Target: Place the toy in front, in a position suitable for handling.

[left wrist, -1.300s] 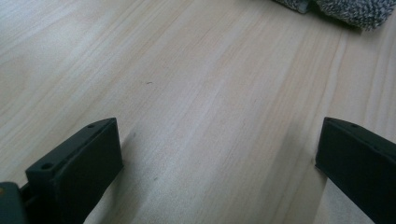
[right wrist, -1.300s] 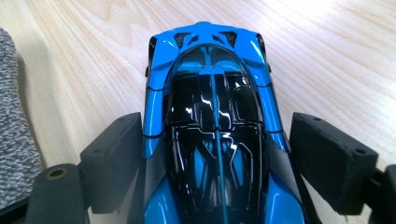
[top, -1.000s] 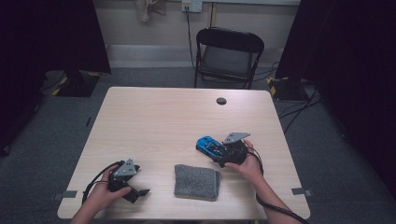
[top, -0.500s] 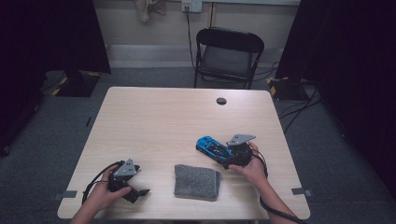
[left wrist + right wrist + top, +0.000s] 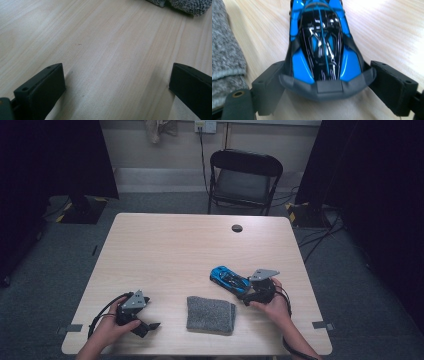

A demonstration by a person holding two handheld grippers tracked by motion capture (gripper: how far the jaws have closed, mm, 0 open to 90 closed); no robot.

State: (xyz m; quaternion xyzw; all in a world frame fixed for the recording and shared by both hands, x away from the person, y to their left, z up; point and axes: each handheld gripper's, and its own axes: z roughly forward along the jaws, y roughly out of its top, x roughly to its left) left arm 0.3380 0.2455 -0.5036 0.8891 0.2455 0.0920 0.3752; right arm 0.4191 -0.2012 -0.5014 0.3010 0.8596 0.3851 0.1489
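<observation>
In the right gripper view the right gripper (image 5: 325,82) has its jaws against both sides of the blue toy car's (image 5: 322,45) rear end, clasping it; the car's nose runs toward the top of the frame and a grey cloth (image 5: 225,50) fills the left edge. The high view places that car (image 5: 229,279) right of centre, low on the table (image 5: 170,245), with the cloth (image 5: 210,315) below and left of it, near the front edge. The left gripper (image 5: 117,85) has its jaws spread wide over bare wood; in the high view it (image 5: 145,326) sits at lower left. Most of the tabletop beyond lies open.
</observation>
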